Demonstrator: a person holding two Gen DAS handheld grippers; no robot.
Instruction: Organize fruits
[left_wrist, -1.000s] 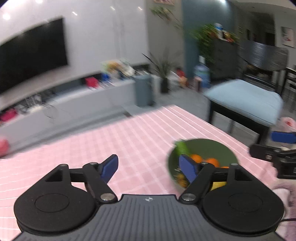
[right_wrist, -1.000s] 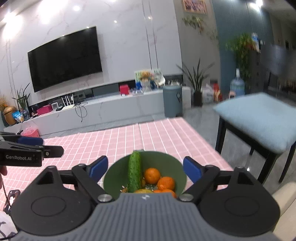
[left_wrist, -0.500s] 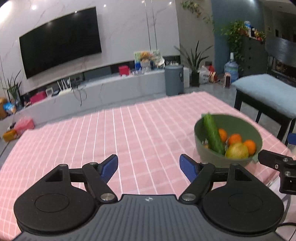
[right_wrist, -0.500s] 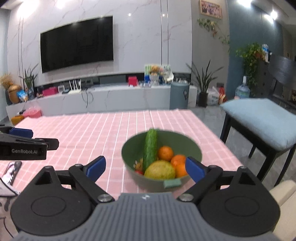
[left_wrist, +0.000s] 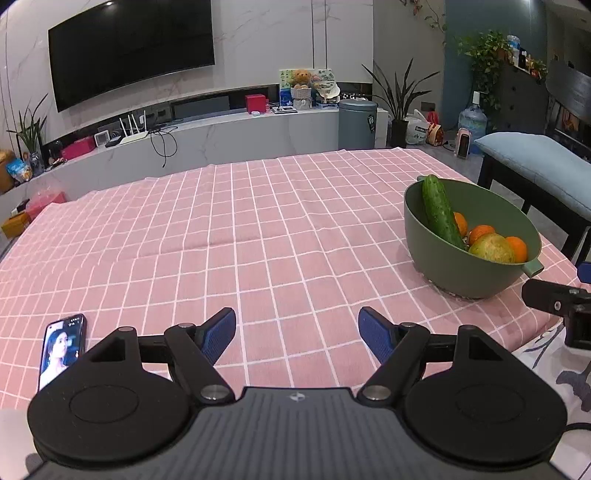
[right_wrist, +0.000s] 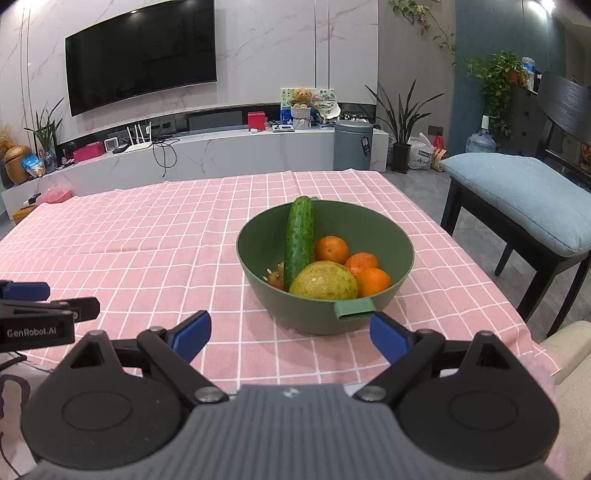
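— Where do the claws stand?
— The right gripper (right_wrist: 290, 330) gapes wide, holding nothing, just short of the green bowl (right_wrist: 391, 236); the bowl's near handle tab (right_wrist: 354, 309) sits between its blue pads. The left gripper (left_wrist: 297, 334) is also spread and bare over the pink checked tablecloth (left_wrist: 221, 236).
— And the fruit?
— In the bowl: a cucumber (right_wrist: 300, 240) leaning on the far rim, three oranges (right_wrist: 331, 249), a yellow-green fruit (right_wrist: 324, 280).
— Room to move?
— Broad cloth to the bowl's left; its right lies near the table edge, beside a cushioned chair (right_wrist: 517, 192). A phone (left_wrist: 61, 347) lies by the left claw.
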